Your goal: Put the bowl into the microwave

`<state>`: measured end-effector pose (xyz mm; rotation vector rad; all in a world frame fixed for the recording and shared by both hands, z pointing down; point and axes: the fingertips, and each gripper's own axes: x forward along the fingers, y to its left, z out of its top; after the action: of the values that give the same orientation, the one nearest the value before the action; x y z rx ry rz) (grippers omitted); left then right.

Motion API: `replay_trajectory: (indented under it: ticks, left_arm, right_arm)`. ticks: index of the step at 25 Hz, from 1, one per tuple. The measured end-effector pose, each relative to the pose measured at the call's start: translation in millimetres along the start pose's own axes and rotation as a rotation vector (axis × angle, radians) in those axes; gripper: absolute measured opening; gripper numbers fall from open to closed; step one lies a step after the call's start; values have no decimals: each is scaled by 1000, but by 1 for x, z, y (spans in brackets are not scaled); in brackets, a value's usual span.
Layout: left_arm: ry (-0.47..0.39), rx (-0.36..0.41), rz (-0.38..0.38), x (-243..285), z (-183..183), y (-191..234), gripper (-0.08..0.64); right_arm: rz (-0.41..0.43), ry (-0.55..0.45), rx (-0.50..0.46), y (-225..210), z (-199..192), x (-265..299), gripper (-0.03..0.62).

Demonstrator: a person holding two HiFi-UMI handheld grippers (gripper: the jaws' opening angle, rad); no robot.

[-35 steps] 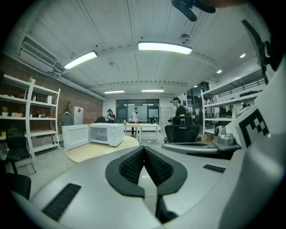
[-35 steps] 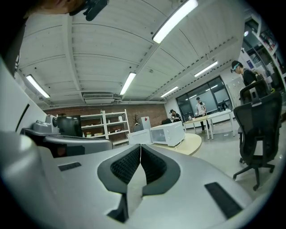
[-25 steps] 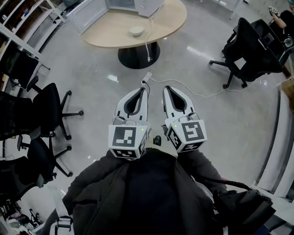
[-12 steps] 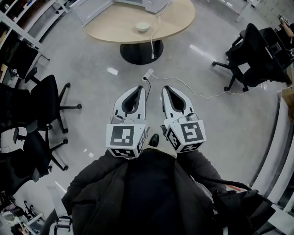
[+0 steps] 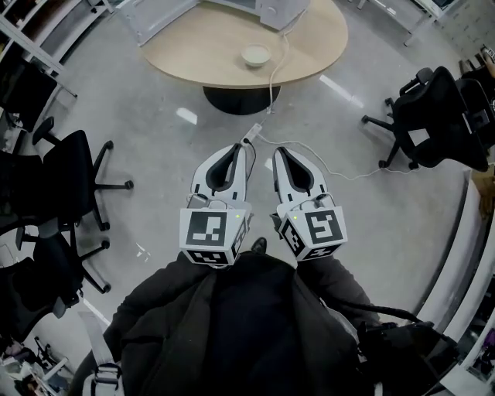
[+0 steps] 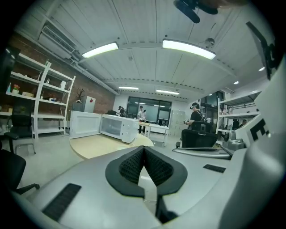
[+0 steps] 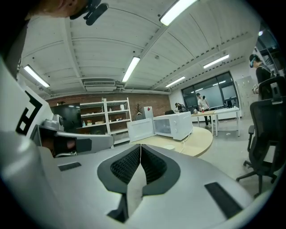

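A pale bowl (image 5: 256,54) sits on the oval wooden table (image 5: 209,58) far ahead, near the white microwave (image 5: 282,11) at the table's back. In the left gripper view the microwave (image 6: 119,128) stands with its door (image 6: 85,124) swung open. It shows the same way in the right gripper view, as the microwave (image 7: 174,125) with the bowl (image 7: 170,146) in front of it. My left gripper (image 5: 242,149) and right gripper (image 5: 279,151) are held side by side over the floor, well short of the table. Both are shut and hold nothing.
Black office chairs stand at the left (image 5: 73,182) and right (image 5: 433,100). A white cable (image 5: 332,166) and a power strip (image 5: 250,133) lie on the floor before the table's black base (image 5: 244,99). People (image 6: 195,117) stand far behind.
The table, bowl and microwave have slid lower and to the right in the head view, so they are nearer. Both grippers stay shut and side by side.
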<state>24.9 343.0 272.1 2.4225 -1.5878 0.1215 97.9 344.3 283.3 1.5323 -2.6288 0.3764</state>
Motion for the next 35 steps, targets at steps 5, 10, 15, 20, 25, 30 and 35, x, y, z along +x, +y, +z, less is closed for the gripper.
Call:
replay_trajectory:
  ticks: [5,10,15,20,25,30,35]
  left_arm:
    - [24,-18,-18,53,14,62,9]
    - [13,-19,-39,91,40,117,9]
    - [11,-26,-83,120,56,156,9]
    - [21,-26,-156,143,59,157,9]
    - [27,-32,-200,161,60,149,9]
    - [26,-1,-197,177,58,142,9]
    - [66,43,-158,202,56,144,9]
  right_arm:
    - [-8,29,14,-1,8,81,8]
    - [-19,27,4,5,31,151,8]
    - [-52,17,-17,8,51,197,9]
    - [-120,4,-33,-11,66,212,8]
    - [-184,-14,-40,-34,77,211,8]
    - [-186,-42,-36,-55,77,215,9]
    - [-156,-35,20,-79,66,235,8]
